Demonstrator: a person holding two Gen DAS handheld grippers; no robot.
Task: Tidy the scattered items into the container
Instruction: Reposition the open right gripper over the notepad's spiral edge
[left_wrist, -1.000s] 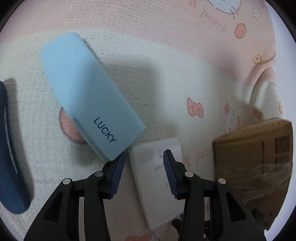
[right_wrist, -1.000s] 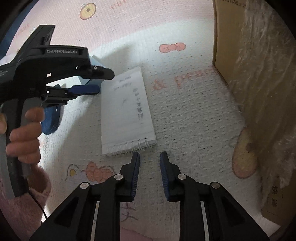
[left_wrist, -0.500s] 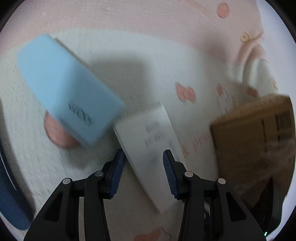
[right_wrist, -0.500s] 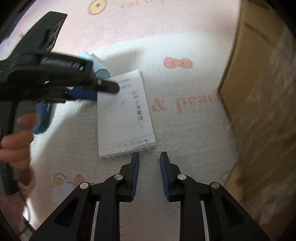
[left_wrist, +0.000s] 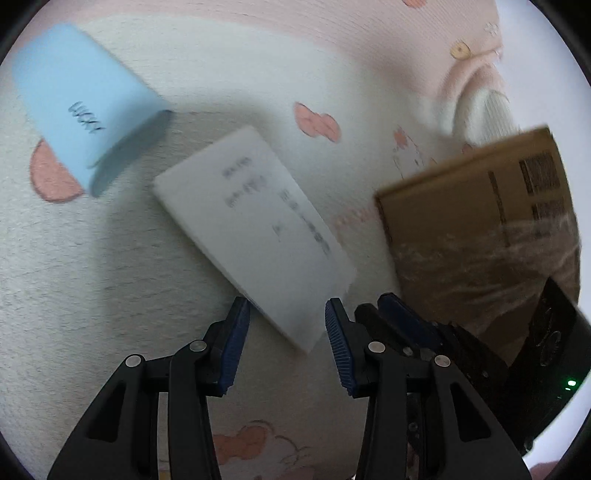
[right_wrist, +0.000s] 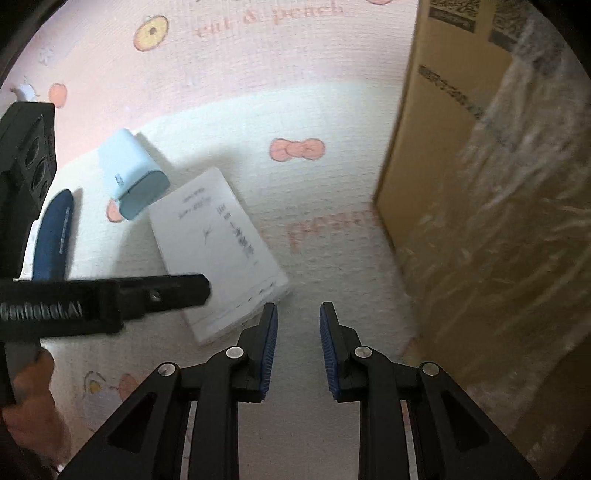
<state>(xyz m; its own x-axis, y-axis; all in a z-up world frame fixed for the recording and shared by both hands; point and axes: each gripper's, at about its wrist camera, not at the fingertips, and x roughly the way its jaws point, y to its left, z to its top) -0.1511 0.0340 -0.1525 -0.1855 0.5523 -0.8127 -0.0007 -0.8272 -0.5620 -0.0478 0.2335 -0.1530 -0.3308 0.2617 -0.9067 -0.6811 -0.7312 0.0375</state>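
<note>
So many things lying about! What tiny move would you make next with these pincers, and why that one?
Probably ease the left gripper forward and close it on the white notepad. Its jaws stand open with the pad's near end between the tips, nothing gripped yet. The right gripper is open and empty beside the pad's bound edge, and the cardboard box waits close by.

A white notepad marked with dark handwriting is seen on a blanket coloured pink and cream and patterned with pink bows and a yellow ring. A pale blue case bearing dark lettering and a navy case are shown beside a brown cardboard box. Blue pads are fitted to the black gripper fingers.
</note>
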